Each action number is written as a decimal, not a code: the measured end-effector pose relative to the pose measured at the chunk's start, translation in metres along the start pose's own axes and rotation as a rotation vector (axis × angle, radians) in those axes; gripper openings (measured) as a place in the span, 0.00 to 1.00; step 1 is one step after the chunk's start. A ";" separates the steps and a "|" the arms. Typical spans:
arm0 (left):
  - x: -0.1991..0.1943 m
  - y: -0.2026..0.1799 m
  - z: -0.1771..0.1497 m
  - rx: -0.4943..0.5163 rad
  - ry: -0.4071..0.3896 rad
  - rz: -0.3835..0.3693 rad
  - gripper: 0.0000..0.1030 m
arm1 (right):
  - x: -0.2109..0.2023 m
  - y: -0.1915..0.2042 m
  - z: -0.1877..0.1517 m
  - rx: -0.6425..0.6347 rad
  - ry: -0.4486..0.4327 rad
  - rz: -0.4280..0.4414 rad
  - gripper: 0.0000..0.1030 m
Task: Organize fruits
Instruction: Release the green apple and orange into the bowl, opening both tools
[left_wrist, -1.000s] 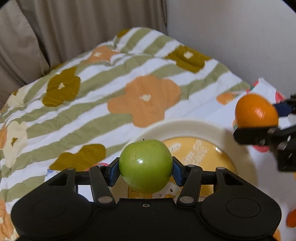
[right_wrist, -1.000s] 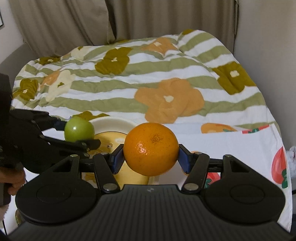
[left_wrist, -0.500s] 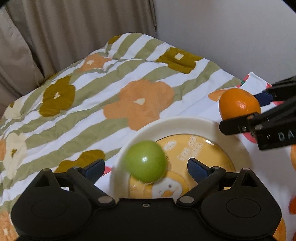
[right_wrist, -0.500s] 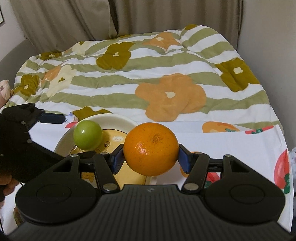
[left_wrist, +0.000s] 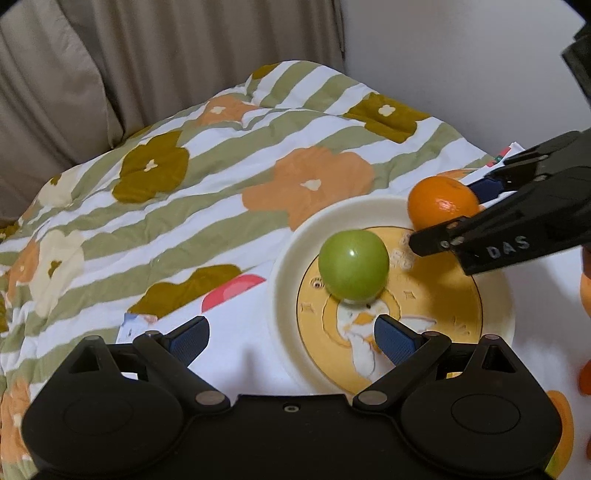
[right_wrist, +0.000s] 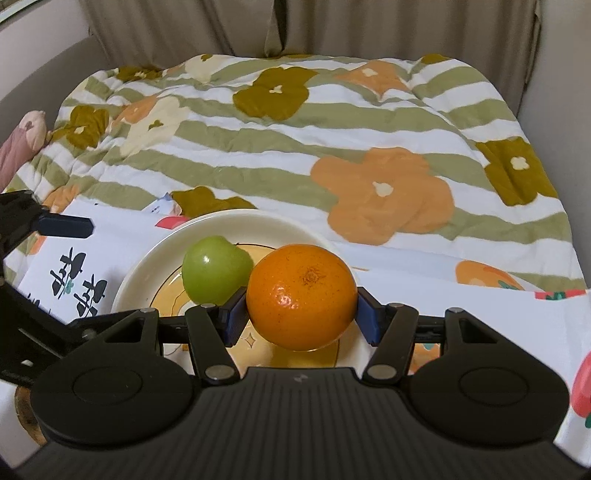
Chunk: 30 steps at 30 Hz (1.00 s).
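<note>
A green apple (left_wrist: 353, 268) sits on the cream plate (left_wrist: 291, 254) with a yellow duck picture. My left gripper (left_wrist: 291, 338) is open and empty, drawn back just short of the apple. My right gripper (right_wrist: 299, 314) is shut on an orange (right_wrist: 301, 295) and holds it over the plate's right side, close beside the apple (right_wrist: 216, 273). In the left wrist view the orange (left_wrist: 441, 203) hangs over the plate's far right rim (right_wrist: 147, 258), between the right gripper's fingers (left_wrist: 480, 243).
The plate rests on a white fruit-print cloth (right_wrist: 517, 314) laid over a striped floral quilt (right_wrist: 332, 147). Curtains (left_wrist: 147, 55) and a wall stand behind. More orange fruit (left_wrist: 585, 280) lies at the right edge of the left wrist view.
My left gripper opened and let the apple go onto the plate, then pulled back. My right gripper carried the orange leftward over the plate.
</note>
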<state>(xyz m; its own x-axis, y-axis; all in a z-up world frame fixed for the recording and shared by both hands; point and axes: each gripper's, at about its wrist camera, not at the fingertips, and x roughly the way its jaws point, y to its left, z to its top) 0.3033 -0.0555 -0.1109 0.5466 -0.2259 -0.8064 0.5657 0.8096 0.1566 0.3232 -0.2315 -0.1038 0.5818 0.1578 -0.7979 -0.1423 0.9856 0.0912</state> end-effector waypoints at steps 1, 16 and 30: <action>-0.003 0.000 -0.002 -0.003 -0.001 0.003 0.95 | 0.002 0.002 0.000 -0.013 -0.001 -0.001 0.72; -0.020 0.001 -0.020 -0.034 -0.012 0.034 0.95 | 0.031 0.028 -0.012 -0.252 -0.019 -0.049 0.73; -0.050 -0.013 -0.023 -0.070 -0.063 0.059 0.96 | -0.020 0.033 -0.019 -0.221 -0.107 -0.081 1.00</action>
<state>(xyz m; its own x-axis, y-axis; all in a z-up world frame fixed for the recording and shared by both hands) 0.2544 -0.0417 -0.0853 0.6167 -0.2088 -0.7590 0.4883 0.8577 0.1609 0.2916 -0.2035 -0.0966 0.6778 0.0963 -0.7289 -0.2570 0.9599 -0.1122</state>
